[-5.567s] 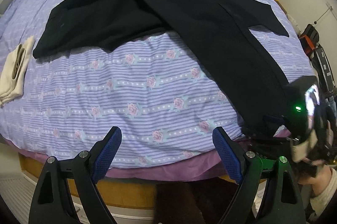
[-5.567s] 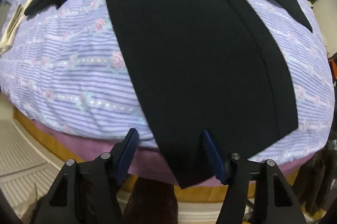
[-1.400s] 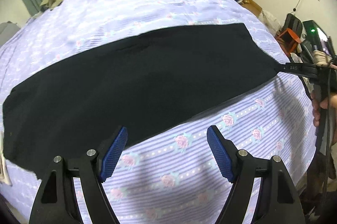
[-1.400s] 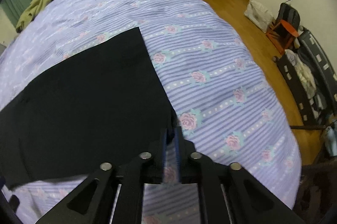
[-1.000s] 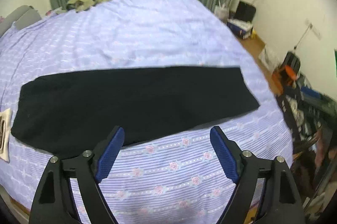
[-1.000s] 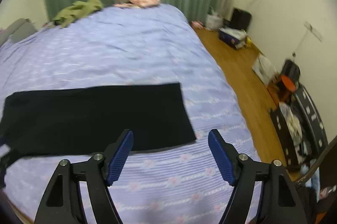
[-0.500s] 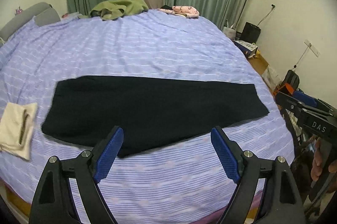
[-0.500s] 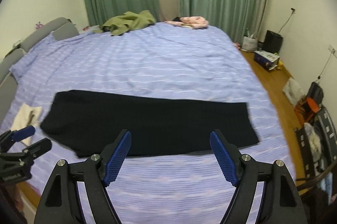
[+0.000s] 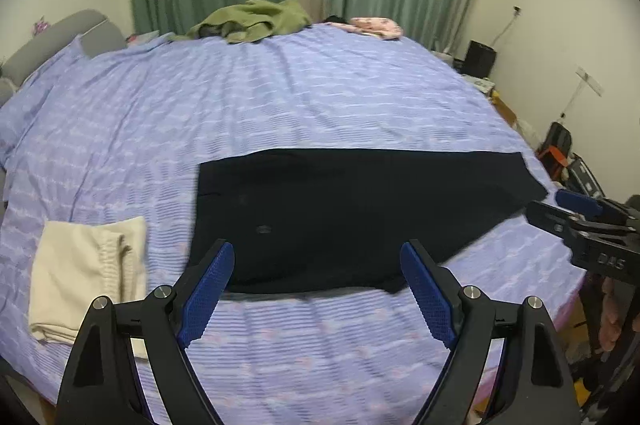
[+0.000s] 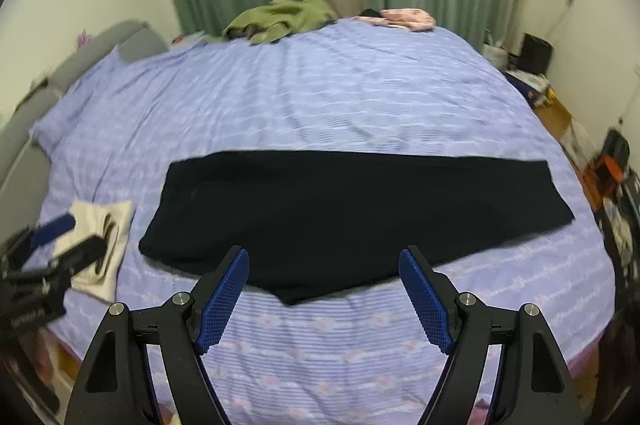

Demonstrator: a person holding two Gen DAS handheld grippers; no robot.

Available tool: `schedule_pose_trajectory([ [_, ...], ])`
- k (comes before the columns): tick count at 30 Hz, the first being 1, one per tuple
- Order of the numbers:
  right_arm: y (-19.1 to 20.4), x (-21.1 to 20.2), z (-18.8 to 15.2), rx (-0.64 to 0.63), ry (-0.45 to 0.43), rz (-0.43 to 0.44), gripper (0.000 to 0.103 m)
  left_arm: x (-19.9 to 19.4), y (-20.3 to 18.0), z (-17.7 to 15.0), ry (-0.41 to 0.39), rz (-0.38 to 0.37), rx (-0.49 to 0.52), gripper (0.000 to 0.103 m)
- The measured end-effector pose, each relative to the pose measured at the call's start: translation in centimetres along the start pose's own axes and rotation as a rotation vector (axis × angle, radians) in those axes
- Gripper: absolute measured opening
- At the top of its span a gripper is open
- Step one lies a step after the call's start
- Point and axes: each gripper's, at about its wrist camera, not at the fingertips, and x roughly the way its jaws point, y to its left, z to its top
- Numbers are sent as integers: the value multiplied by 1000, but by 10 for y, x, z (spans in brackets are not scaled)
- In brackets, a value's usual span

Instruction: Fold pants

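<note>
Black pants (image 9: 352,217) lie flat on the purple striped bed (image 9: 280,97), folded lengthwise with one leg on the other, waist at the left and hems at the right. They show the same way in the right wrist view (image 10: 348,213). My left gripper (image 9: 318,289) is open and empty, held above the bed's near side, short of the pants. My right gripper (image 10: 323,295) is open and empty, also above the near side. The right gripper shows at the right edge of the left wrist view (image 9: 584,225). The left gripper shows at the left edge of the right wrist view (image 10: 48,257).
A folded cream garment (image 9: 86,273) lies on the bed left of the pants. Green clothes (image 9: 256,19) and a pink item (image 9: 376,25) lie at the far edge by green curtains. A grey headboard (image 9: 60,41) is at the left. Clutter and bags (image 10: 608,161) stand on the floor at the right.
The right gripper let go of the pants' hem and opened. Both grippers pulled back and up from the bed, so the whole pants now lie in view.
</note>
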Motion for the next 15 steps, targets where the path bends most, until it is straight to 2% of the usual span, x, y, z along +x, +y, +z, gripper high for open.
schedule_pose_trajectory([
  [4, 50, 30, 6, -75, 17, 13, 78, 26, 55, -4, 13, -11, -32, 86],
  [6, 71, 42, 10, -95, 21, 13, 78, 52, 87, -2, 34, -16, -44, 86],
  [10, 112, 84, 22, -105, 44, 24, 78, 106, 138, 4, 80, -77, -81, 86],
  [15, 151, 139, 30, -126, 85, 32, 78, 172, 180, 17, 141, -130, -122, 85],
])
